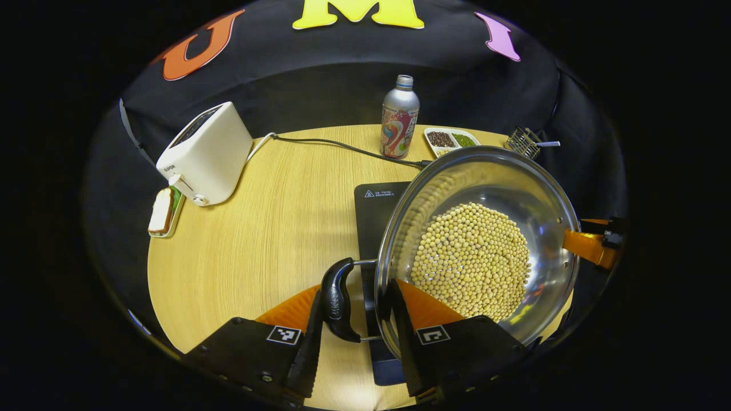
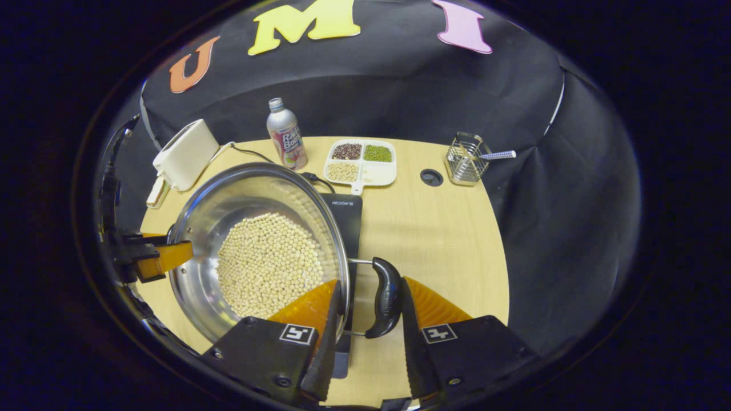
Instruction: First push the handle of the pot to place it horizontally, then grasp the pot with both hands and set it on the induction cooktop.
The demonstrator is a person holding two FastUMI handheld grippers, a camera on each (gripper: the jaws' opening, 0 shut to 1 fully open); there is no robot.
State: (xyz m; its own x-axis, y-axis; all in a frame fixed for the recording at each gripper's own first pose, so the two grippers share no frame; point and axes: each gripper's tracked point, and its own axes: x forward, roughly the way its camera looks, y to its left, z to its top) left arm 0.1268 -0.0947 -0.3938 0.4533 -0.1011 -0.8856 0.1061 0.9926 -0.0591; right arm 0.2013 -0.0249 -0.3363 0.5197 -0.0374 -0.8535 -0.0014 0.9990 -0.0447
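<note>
Steel pot (image 1: 485, 228) full of pale beans (image 1: 471, 262) is sitting over the black cooktop (image 1: 380, 205) on the wooden bench (image 1: 274, 228), though I can't tell if it's actually resting on it or held just above. Each side has a black loop handle. In the left gripper view, the left claw (image 1: 354, 319) straddles the near handle (image 1: 337, 299) and the pot's rim, one finger outside the handle, the other inside the pot wall; looks like it's pinching them, but I can't say for sure both fingers press. Same story in the right gripper view: the right claw (image 2: 368, 319) brackets the other handle (image 2: 387, 297) and the rim, spread about as wide as that handle-plus-rim. Each view also catches the opposite claw at the far side of the pot.

Back of the bench: white toaster (image 1: 205, 151), drink bottle (image 1: 400, 117), a divided dish of grains (image 2: 361, 160), and a wire basket (image 2: 464, 160). A black cord (image 1: 342, 147) runs to the cooktop.
</note>
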